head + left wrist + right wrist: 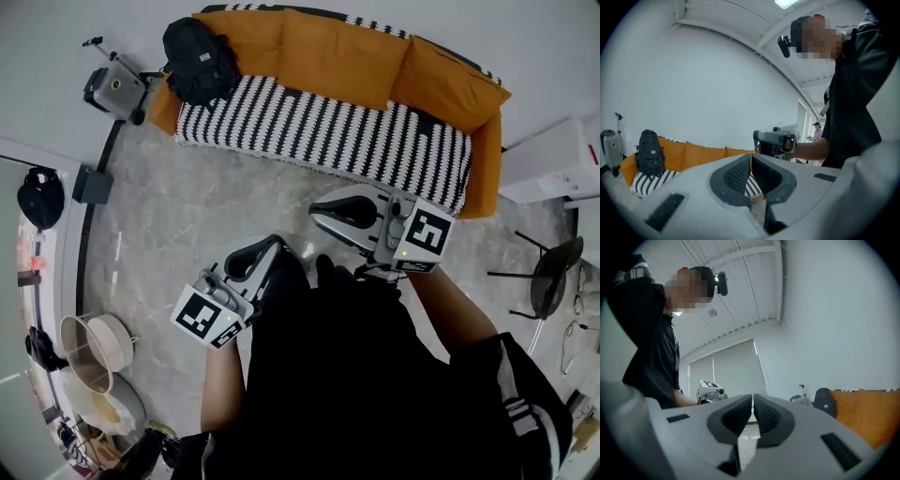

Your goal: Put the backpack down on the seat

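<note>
The black backpack (pixel 199 58) stands upright on the left end of the orange sofa (pixel 337 56), on its black-and-white striped seat cover (pixel 319 127). It also shows as the backpack (pixel 649 152) in the left gripper view and the backpack (pixel 825 401) in the right gripper view. Both grippers are far from it, held close to the person's body over the floor. My left gripper (pixel 279 244) is shut with nothing between its jaws. The right gripper (pixel 315 214) is likewise shut and empty. In each gripper view the jaws meet, left gripper (pixel 750 157) and right gripper (pixel 753 397).
A small grey suitcase (pixel 117 89) stands left of the sofa. A black box (pixel 94 185) and a dark bag (pixel 39 197) sit by the left wall. Baskets (pixel 94 347) are at lower left. A black chair (pixel 553 272) and white cabinet (pixel 558 159) stand right.
</note>
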Motion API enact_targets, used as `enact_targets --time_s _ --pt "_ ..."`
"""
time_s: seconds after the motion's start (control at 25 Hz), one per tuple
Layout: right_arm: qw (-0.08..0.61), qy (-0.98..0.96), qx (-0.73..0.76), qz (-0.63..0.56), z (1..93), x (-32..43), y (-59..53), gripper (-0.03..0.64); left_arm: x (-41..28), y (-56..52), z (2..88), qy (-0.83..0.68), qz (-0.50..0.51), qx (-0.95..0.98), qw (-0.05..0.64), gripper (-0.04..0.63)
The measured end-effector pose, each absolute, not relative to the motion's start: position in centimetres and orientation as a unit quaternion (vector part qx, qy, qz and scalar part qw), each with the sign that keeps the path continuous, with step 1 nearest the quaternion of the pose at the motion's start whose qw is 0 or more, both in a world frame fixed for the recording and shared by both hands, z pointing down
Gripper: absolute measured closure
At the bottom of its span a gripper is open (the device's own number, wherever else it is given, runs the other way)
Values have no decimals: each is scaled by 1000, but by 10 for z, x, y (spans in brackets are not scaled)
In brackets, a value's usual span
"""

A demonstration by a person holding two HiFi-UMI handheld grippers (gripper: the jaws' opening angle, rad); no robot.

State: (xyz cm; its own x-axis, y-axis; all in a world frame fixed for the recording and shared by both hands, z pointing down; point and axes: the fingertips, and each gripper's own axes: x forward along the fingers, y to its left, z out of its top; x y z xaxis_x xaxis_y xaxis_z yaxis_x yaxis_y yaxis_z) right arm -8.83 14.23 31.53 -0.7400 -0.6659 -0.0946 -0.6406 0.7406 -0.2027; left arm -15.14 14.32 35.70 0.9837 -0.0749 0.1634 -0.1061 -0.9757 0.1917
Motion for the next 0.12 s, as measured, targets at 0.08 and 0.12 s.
enact_targets --time_s 0.08,0.12 --pt "91 929 -348 -83 314 -90 144 583 -155 147 362 -51 81 989 109 568" --pt "97 930 -345 -86 313 -91 145 583 -157 149 365 -53 83 989 113 568"
